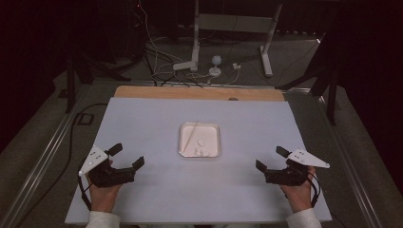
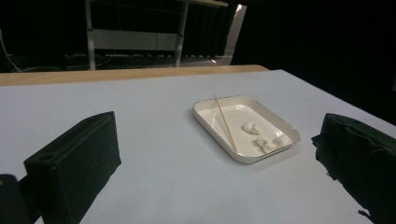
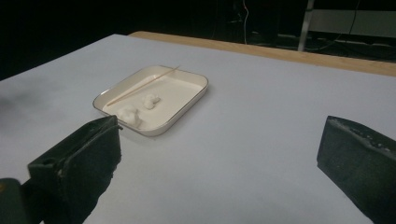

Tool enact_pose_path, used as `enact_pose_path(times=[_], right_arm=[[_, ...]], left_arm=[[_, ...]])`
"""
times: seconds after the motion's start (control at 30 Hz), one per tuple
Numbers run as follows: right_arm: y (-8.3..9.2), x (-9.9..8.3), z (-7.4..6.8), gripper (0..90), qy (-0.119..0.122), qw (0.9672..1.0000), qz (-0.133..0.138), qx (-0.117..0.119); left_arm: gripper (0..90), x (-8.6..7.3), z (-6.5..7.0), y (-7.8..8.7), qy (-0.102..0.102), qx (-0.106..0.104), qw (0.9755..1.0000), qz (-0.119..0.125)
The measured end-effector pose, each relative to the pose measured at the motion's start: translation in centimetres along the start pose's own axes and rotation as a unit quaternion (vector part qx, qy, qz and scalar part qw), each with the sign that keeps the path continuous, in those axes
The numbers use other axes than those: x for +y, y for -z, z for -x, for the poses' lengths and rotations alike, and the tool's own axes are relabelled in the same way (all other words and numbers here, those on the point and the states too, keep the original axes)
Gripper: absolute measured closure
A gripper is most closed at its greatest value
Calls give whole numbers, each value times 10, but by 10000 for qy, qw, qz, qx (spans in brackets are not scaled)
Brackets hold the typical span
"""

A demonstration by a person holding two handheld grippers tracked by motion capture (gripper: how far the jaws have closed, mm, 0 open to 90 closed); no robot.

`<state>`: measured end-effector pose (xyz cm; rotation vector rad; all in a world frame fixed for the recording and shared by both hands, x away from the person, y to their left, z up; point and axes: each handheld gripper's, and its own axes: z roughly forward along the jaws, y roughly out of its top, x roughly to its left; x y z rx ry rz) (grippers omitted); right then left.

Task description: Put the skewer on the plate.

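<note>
Tray [image 1: 182, 142] midway between both grippers' fingers [image 1: 139, 163] (well apart).

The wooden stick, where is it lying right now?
In the high view the wooden stick lies slanted in the left part of the white tray at the table's middle, left of the small white lumps.

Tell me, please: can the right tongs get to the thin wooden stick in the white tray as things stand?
Probably yes. The right tongs are open, hold nothing, and only bare table lies between them and the tray. The stick leans on the rim, one end raised, apart from the white lumps.
</note>
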<state>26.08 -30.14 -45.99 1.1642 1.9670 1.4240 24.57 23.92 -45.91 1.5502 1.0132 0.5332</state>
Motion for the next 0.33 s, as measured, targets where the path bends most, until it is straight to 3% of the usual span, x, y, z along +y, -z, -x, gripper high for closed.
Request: enact_pose_path(times=[0.33], right_arm=[[0,-6,10,0,-90,9999,-56,-121]], left_arm=[[5,-3,-6,4,49,118,9999,7]])
